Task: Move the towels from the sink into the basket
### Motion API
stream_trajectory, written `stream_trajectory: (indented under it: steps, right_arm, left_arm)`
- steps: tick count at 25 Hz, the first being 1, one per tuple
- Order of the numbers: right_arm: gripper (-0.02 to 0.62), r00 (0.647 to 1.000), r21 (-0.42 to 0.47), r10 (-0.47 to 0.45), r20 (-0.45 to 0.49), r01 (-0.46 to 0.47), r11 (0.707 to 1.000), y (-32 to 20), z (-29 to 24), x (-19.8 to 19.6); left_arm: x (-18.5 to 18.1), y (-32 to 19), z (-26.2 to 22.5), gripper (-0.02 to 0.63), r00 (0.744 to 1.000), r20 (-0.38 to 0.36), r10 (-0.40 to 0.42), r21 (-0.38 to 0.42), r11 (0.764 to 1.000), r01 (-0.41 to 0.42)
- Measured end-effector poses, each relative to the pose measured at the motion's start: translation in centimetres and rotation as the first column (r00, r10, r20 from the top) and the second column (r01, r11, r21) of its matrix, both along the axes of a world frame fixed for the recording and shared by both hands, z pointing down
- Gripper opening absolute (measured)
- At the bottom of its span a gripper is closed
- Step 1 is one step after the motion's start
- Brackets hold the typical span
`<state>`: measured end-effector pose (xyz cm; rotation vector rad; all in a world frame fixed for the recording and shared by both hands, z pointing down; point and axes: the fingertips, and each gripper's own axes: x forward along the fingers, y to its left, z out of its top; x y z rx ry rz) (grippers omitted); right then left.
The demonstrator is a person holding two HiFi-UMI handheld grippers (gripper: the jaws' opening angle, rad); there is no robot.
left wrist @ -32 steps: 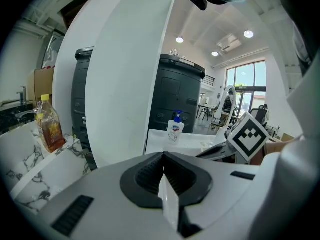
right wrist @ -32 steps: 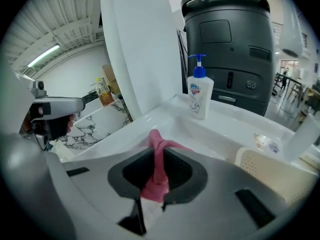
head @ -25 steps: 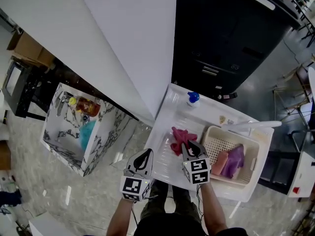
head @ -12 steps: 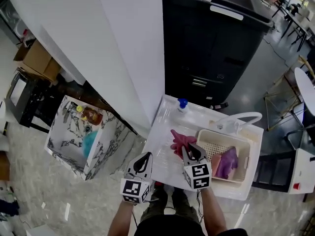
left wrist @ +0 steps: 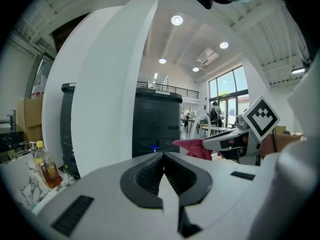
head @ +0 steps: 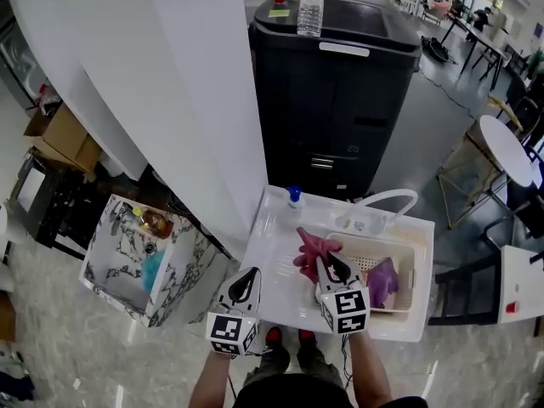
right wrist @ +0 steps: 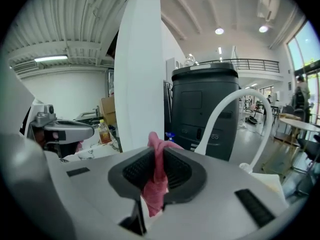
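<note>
Right gripper view: right gripper (right wrist: 159, 159) clamps pink towel (right wrist: 156, 186), length running vertically; left gripper (left wrist: 163, 159) closed, empty.

The head view looks steeply down from high above the sink (head: 280, 257), with the left gripper (head: 248, 275) and right gripper (head: 330, 263) near its bottom edge. Each gripper view looks almost level along its own fingers (left wrist: 145, 176), close up. All three views share the black cabinet (left wrist: 156, 119) beyond.
</note>
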<state>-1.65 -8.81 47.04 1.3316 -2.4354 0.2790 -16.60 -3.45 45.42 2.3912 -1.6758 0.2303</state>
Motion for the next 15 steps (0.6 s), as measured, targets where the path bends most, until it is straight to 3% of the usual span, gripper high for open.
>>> stream_trajectory:
  steps: [15]
  right_arm:
    - [0.071, 0.980, 0.071, 0.199, -0.006, -0.199, 0.977, 1.4, -3.3, 10.6]
  left_arm:
    - [8.2, -0.9, -1.9, 0.008, 0.986, -0.011, 0.167, 0.040, 0.985, -0.166]
